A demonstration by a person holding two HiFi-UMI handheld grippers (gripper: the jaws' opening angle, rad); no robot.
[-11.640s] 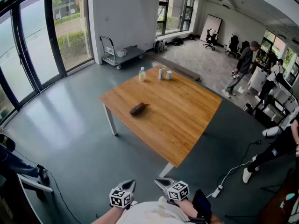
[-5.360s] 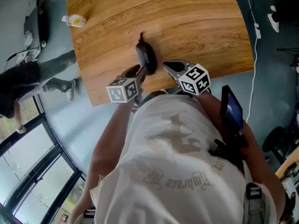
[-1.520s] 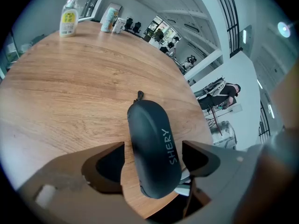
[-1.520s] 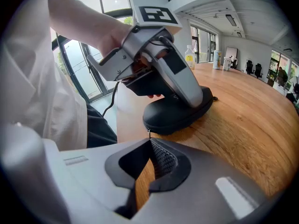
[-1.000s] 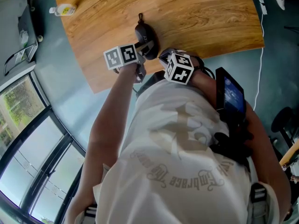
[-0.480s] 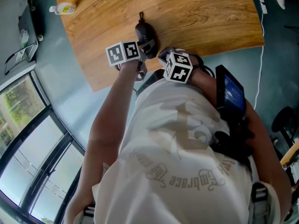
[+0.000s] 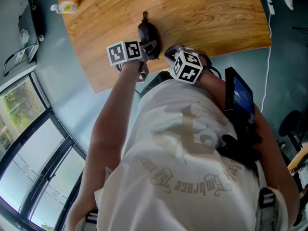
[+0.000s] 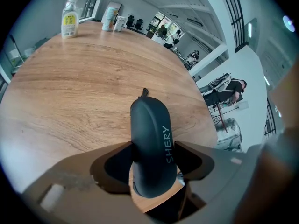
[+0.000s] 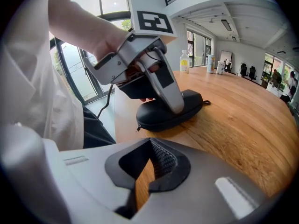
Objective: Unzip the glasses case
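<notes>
The black glasses case (image 7: 148, 32) lies on the wooden table (image 7: 202, 18) near its front edge, with a cord loop at the far end. My left gripper (image 7: 150, 47) is shut on the near end of the case (image 8: 152, 143). Its jaws press both sides and have just closed a little further. In the right gripper view the left gripper (image 9: 168, 97) stands on top of the case (image 9: 187, 107), and the zipper pull (image 9: 138, 128) hangs at the near left end. My right gripper (image 9: 147, 164) hovers just in front of the case, jaws nearly together and empty. It sits right of the left one (image 7: 169, 53).
A plastic bottle (image 8: 70, 20) and cans (image 8: 112, 17) stand at the table's far side. The table edge (image 7: 144, 76) runs right under the grippers. A phone (image 7: 238, 100) is strapped to the right forearm. People (image 8: 231, 90) stand far off beyond the table.
The right gripper has edged slightly up toward the case. The left gripper stays clamped on the case, which has not moved.
</notes>
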